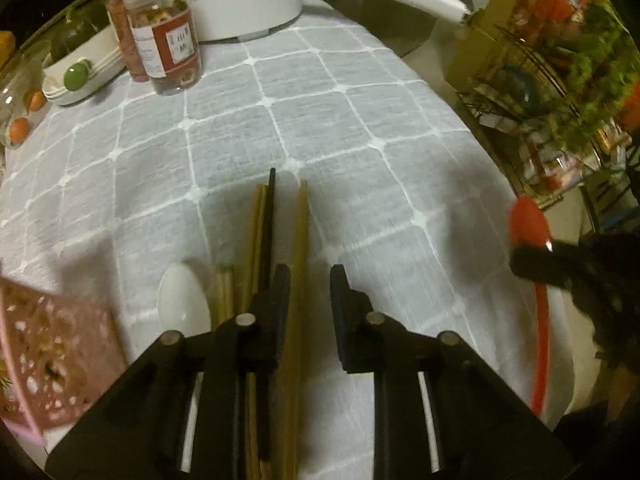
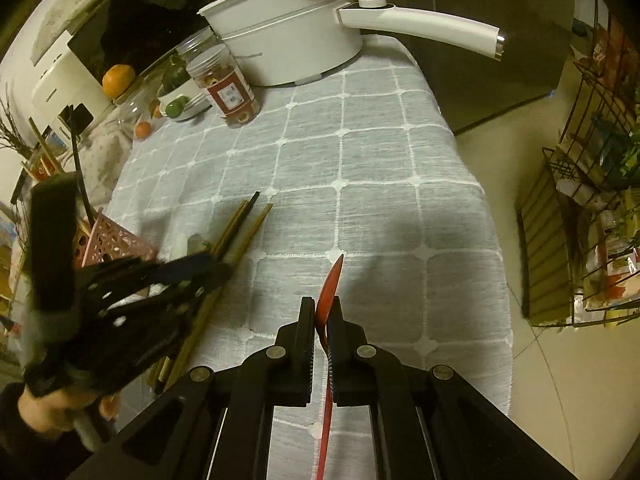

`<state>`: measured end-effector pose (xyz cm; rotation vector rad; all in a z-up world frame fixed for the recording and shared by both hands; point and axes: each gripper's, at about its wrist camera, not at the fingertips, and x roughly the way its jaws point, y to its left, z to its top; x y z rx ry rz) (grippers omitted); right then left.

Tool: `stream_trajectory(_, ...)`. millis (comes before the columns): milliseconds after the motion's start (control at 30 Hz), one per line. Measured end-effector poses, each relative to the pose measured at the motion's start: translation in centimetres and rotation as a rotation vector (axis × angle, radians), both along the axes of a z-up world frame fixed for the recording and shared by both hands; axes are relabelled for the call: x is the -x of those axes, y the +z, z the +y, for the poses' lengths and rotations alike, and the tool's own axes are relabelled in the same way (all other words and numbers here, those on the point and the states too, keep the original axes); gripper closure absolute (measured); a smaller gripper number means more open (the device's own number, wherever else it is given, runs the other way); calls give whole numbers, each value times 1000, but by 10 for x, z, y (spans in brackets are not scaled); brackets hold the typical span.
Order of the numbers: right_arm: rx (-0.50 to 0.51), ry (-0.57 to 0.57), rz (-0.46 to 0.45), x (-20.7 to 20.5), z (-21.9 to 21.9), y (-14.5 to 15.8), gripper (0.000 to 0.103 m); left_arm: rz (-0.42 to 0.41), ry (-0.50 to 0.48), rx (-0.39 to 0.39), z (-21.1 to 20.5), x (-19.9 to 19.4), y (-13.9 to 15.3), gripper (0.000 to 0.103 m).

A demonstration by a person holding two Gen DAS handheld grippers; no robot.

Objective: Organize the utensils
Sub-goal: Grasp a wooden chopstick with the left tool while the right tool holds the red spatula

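- Progress: early to midway, by my read. The pink basket (image 2: 120,240) already has a few sticks standing in it; most utensils are still loose on the worktop (image 1: 360,128).
- Right tongs (image 2: 323,312): clamped on the red spoon (image 2: 330,280), bowl edge-on between the pads, handle running back under the jaws. It is lifted clear of the cloth, well to the right of the basket, not yet stowed.
- Left tongs (image 1: 310,280): jaws partly apart, hovering over the chopsticks (image 1: 298,240). One wooden pair sits in the gap against the left pad. No firm grip visible, so I count it as not yet held.
- Chopsticks: several wooden ones plus one black, lying roughly parallel just right of the basket, tips pointing away from it.
- White spoon (image 1: 182,300): lies between basket and chopsticks, untouched.
- Left to do: chopsticks, white spoon and red spoon all into the basket.
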<state>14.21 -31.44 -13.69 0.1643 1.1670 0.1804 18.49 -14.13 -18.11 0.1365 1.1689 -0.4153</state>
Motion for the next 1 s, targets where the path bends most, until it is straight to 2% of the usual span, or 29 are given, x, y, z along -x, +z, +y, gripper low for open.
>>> stream_trajectory(200,-1,-3,5,-1,0,-2,97,45,8,-32,-10,-15,-14,81)
stream_trajectory(367,0,-1,4,0,1,-2,97,51,25,-28,-10,-19,-15,81)
stream_trajectory(433,1,-2,4,0,2,-2,97,45,21,-35,-10,-19,-14,84)
stream_trajectory(467,0,-2,4,0,2,-2,97,43,18,-40,-10,-20,-14,94)
stream_trajectory(500,0,-2,3,0,2,-2,97,44,19,-53,-9,-20,-14,96)
stream_trajectory(600,-2,0,-6,1,3,1,97,41,29,-47,-7,-19,-12,97)
stream_trajectory(867,-26,-6,-65,11,4,24,97,-55,7,14,23,16,30,97)
stream_trajectory(1000,-49,-8,-91,18,9,34,97,-114,-7,61,43,38,61,97)
